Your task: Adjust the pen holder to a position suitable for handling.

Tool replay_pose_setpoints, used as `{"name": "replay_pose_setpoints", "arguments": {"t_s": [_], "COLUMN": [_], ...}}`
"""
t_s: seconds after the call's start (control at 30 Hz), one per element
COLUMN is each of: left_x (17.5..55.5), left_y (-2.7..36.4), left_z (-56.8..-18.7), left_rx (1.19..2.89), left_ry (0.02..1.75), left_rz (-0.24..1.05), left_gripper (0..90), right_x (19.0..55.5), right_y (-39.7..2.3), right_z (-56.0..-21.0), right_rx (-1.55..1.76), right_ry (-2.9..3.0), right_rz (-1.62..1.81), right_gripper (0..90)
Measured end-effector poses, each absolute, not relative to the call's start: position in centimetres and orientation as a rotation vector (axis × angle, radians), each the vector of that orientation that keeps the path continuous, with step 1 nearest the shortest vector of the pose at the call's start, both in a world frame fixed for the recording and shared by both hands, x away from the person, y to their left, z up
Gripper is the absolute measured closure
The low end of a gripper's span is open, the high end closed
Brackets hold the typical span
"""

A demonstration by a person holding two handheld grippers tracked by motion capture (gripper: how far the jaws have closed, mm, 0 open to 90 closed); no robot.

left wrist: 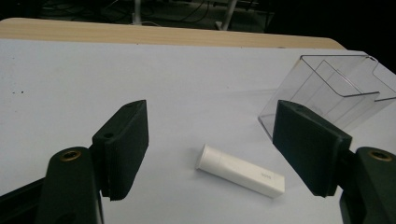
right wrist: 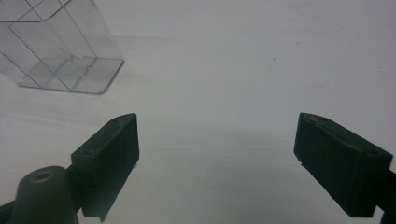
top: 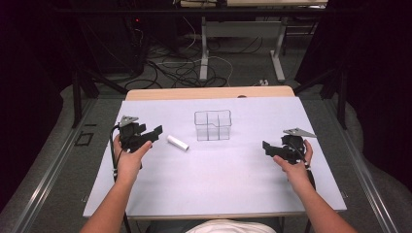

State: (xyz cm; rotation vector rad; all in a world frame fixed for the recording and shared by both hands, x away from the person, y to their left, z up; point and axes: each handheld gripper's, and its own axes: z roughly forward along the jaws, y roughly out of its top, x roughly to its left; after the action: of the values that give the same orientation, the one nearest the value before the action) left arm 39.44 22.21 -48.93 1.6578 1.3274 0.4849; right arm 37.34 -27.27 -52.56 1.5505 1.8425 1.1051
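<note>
- My left gripper sits at the left of the high view with its jaws spread wide and nothing between them; in the left gripper view the white tube lies flat on the sheet in the lower middle of the frame, framed by the two pads but untouched.
- My right gripper rests at the right of the high view, jaws also spread and empty, well apart from the tube.
- The clear divided box stands upright in the middle of the high view, just right of the tube and not touching it.
- Risk, as I judge it: the tube is round and lies at a slant to my jaws, so a closing pad could strike one end first and roll or spin it away.
- Another risk: the box is light and close by, so a wide sweep with the open jaws could knock or tip it.
- The smooth tube could also slip out of a shallow pinch.
- The surface is a pale sheet over a wooden table, whose edge shows at the upper middle.
- Beyond it the room is dark, with loose cables on the floor and metal table legs at the top of the high view.
</note>
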Motion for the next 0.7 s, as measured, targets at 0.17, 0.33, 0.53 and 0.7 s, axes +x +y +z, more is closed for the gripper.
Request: {"name": "replay_pose_setpoints", "arguments": {"t_s": [0.17, 0.33, 0.53, 0.7], "left_x": [39.7, 40.1, 40.3, 40.2], "left_y": [23.2, 23.9, 24.5, 25.2], "left_z": [-49.6, -50.2, -50.4, -50.4], "left_rx": [1.673, 1.672, 1.638, 1.606], "left_ry": [1.308, 1.325, 1.353, 1.383], "left_rz": [0.492, 0.489, 0.485, 0.475], "left_gripper": [15.6, 4.5, 0.3, 0.3], "right_x": [37.5, 37.5, 37.5, 37.6], "right_y": [-27.1, -26.8, -26.6, -26.4], "right_z": [-52.6, -52.7, -52.8, -52.9], "right_rx": [1.545, 1.505, 1.507, 1.502], "right_ry": [1.858, 1.878, 1.891, 1.903], "right_rz": [1.094, 1.079, 1.079, 1.067], "right_gripper": [13.4, 13.3, 13.4, 14.3]}}
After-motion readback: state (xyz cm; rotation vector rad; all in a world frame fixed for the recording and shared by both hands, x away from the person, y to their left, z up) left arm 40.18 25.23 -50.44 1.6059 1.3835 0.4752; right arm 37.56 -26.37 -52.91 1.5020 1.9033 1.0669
